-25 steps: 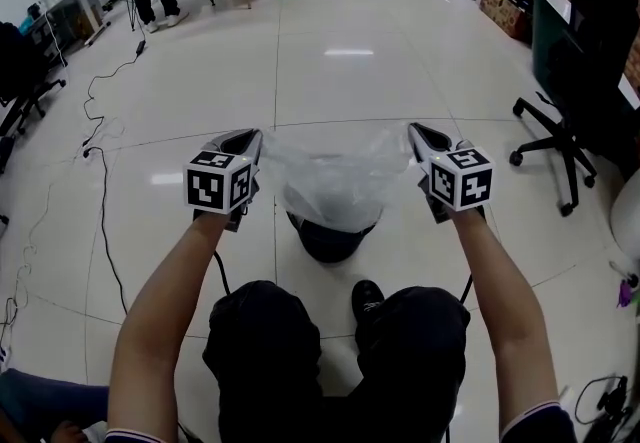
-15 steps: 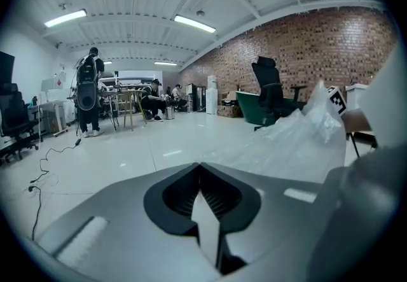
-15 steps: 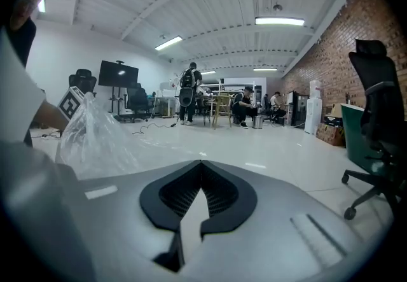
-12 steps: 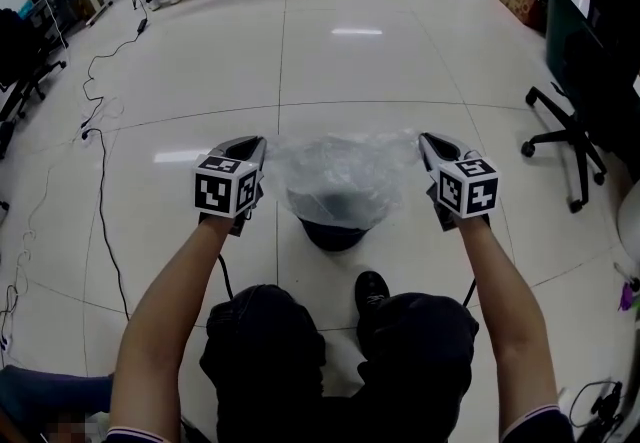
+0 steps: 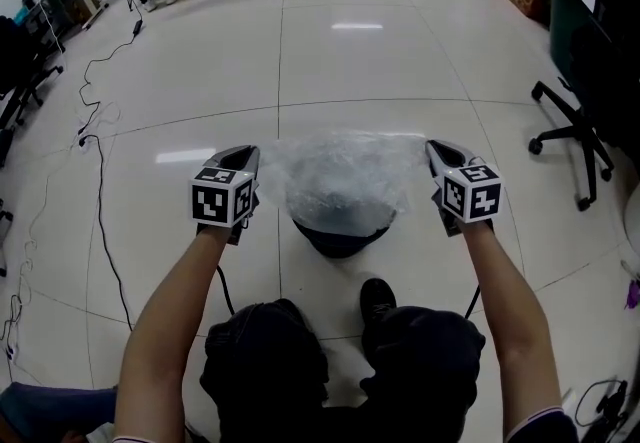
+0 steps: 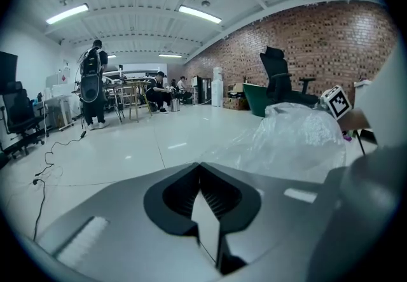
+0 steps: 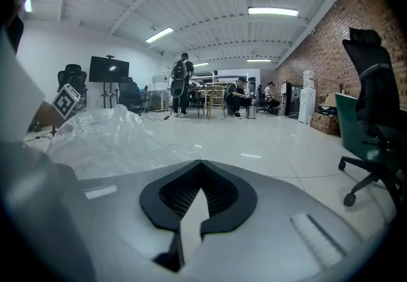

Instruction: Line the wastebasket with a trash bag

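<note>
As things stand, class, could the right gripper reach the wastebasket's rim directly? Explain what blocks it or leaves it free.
Probably not. The right gripper is shut on the trash bag, which stretches across to the left gripper and drapes over the wastebasket, covering its mouth.

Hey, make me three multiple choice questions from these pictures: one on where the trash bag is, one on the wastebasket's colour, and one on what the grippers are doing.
1. Where is the trash bag relative to the wastebasket?
A. lying beside it
B. stretched over it
C. stuffed fully inside it

2. What colour is the wastebasket?
A. white
B. red
C. black

3. How do the left gripper and right gripper stand?
A. both open
B. both shut on the bag's edge
C. only the left shut

Answers:
1 B: the head view shows clear film spread between the grippers above the wastebasket.
2 C: its dark wall shows below the bag.
3 B: each gripper view shows jaws closed on film.
</note>
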`<state>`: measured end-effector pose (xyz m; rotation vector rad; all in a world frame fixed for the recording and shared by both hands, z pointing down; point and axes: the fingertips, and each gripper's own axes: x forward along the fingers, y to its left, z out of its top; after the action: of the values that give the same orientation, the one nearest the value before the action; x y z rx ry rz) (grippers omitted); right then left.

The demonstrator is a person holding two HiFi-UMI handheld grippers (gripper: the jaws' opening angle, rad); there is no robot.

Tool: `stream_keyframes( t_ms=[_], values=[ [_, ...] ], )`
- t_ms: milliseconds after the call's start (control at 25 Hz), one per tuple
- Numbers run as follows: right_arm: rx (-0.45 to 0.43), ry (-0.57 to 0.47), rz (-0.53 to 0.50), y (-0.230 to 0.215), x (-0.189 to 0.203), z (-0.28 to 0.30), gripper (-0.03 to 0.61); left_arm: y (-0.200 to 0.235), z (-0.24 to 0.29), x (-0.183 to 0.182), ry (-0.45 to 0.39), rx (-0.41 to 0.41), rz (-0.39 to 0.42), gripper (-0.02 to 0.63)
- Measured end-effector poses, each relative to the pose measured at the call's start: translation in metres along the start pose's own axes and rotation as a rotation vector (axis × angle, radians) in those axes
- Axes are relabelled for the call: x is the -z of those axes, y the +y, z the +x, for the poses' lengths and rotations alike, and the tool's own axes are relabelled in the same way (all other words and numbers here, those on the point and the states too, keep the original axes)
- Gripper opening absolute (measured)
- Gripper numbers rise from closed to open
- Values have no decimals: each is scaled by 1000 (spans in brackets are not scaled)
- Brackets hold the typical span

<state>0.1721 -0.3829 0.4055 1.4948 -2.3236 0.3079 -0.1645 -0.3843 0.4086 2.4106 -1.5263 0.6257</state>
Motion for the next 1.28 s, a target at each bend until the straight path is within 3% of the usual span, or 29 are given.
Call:
stream_keyframes(
  t_ms=[440, 1280],
  values=[
    [15, 37, 13, -14, 19, 34, 2, 21, 33, 24, 85, -11, -4, 11],
    [-11, 166, 65, -9, 97, 65, 2, 6, 63, 104, 264, 65, -50, 11]
  ],
)
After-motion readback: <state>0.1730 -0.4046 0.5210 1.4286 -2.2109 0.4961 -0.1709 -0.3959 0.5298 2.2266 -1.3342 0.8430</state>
